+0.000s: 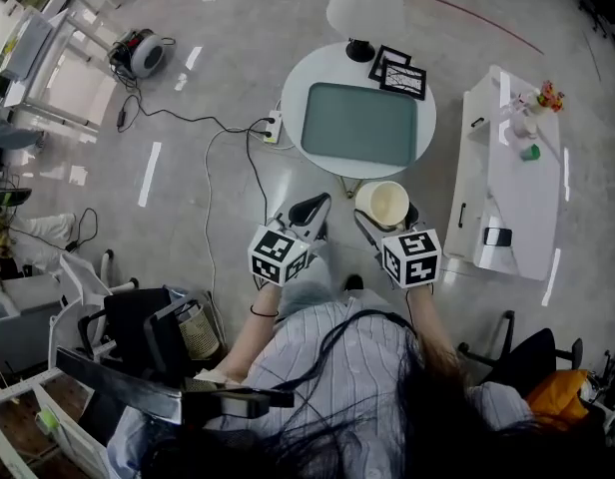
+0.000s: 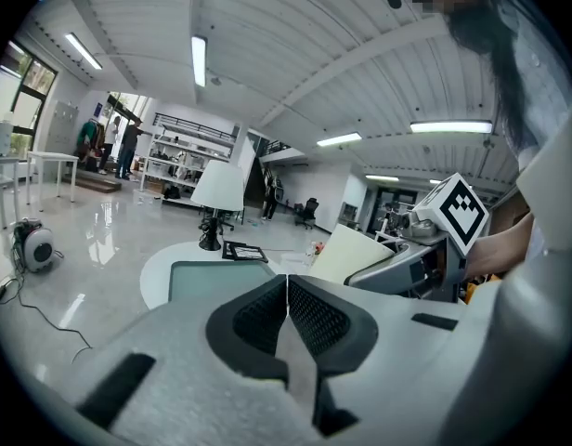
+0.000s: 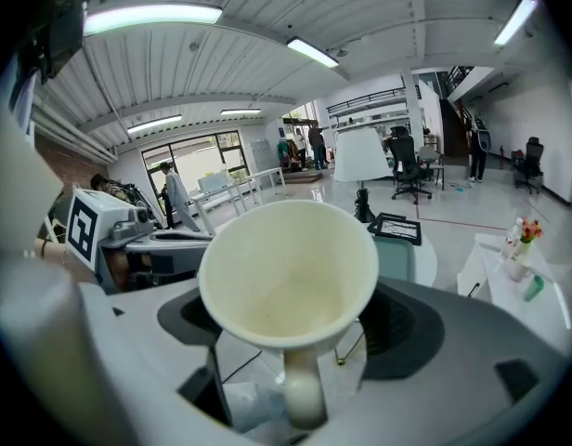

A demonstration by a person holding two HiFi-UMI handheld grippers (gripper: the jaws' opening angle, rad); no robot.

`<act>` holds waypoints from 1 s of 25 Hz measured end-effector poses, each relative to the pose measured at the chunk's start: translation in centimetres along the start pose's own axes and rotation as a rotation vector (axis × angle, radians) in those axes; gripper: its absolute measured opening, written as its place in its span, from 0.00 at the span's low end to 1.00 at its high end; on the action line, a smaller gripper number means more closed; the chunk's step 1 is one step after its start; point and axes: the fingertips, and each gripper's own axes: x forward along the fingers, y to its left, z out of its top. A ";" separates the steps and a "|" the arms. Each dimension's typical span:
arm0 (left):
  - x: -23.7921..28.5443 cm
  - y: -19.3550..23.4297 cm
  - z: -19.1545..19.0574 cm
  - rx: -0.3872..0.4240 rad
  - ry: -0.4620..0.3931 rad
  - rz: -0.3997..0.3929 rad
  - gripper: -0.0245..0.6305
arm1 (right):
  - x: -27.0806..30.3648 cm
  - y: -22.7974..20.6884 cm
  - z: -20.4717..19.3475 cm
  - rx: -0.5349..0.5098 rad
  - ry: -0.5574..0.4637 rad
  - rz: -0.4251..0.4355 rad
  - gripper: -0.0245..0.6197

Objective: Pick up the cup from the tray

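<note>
So the cream cup (image 3: pixel 286 272) isn't on the tray at all right now, it's up in the air in the right gripper (image 1: pixel 387 223). The jaws are pinched on the handle, which hangs at 6 o'clock under the bowl in the right gripper view. The cup's long axis runs roughly along the jaws, with the mouth tipped up and back toward that gripper's camera, so you look right into it. Looks empty inside as far as I can tell

From the head view the cup hangs over the floor, just off the near edge of the round white table (image 1: pixel 300 86). The grey-green tray (image 1: pixel 359 125) sits at 12 o'clock from it, apart from it, with nothing on it. Going by that, I'd call the pickup basically done: the cup is clear of the tray and the right side has it

The left gripper (image 2: pixel 286 309) is at 9 o'clock of the cup, near but not touching. Its jaws are pressed together with nothing between them, so it's just along for the ride. The right one is obviously the nearer one, since it's the one holding

Further out on the table, a white-shaded lamp (image 1: pixel 364 3) and two black picture frames (image 1: pixel 400 73) stand at 12 o'clock past the tray. A white bench (image 1: pixel 507 173) sits at 3 o'clock
</note>
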 end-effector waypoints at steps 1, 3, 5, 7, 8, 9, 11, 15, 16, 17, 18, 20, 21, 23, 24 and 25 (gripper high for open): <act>-0.3 -0.9 -0.3 -0.005 -0.005 0.007 0.06 | -0.7 0.1 -0.6 -0.005 0.002 0.008 0.67; -0.9 -2.6 -1.0 -0.012 -0.010 0.019 0.06 | -2.0 0.3 -1.8 -0.012 0.004 0.025 0.66; -1.3 -4.4 -1.8 -0.009 -0.004 0.026 0.06 | -3.2 0.5 -2.9 -0.015 0.005 0.042 0.66; -1.7 -6.2 -2.6 -0.003 0.002 0.029 0.06 | -4.5 0.6 -4.1 -0.015 0.007 0.055 0.66; -2.0 -7.1 -2.9 -0.001 0.003 0.030 0.06 | -5.1 0.7 -4.6 -0.014 0.008 0.061 0.66; -2.2 -8.0 -3.2 0.001 0.003 0.032 0.06 | -5.7 0.8 -5.2 -0.013 0.009 0.068 0.66; -2.7 -9.7 -3.7 0.007 0.004 0.033 0.06 | -7.0 1.0 -6.2 -0.011 0.009 0.082 0.66; -3.2 -12.3 -4.1 0.028 0.006 0.031 0.06 | -9.3 1.4 -7.9 -0.017 0.010 0.096 0.66; -3.3 -12.8 -4.1 0.033 0.004 0.030 0.06 | -9.8 1.5 -8.2 -0.018 0.011 0.099 0.66; -3.5 -13.2 -4.1 0.037 0.001 0.030 0.06 | -10.2 1.6 -8.6 -0.018 0.011 0.101 0.67; -3.6 -13.5 -4.1 0.041 -0.001 0.030 0.06 | -10.7 1.8 -8.8 -0.019 0.010 0.103 0.67; -3.9 -14.3 -4.1 0.050 -0.005 0.027 0.06 | -11.6 2.1 -9.4 -0.018 0.005 0.105 0.66; -4.1 -14.7 -4.2 0.053 -0.007 0.026 0.06 | -12.1 2.3 -9.7 -0.018 0.003 0.106 0.66; -4.5 -15.4 -4.4 0.058 -0.012 0.024 0.06 | -12.8 2.6 -10.4 -0.018 0.001 0.107 0.66; -4.7 -15.7 -4.5 0.061 -0.013 0.024 0.06 | -13.2 2.8 -10.7 -0.019 0.000 0.108 0.66; -5.0 -16.0 -4.7 0.063 -0.014 0.024 0.06 | -13.5 3.0 -11.0 -0.020 0.000 0.109 0.66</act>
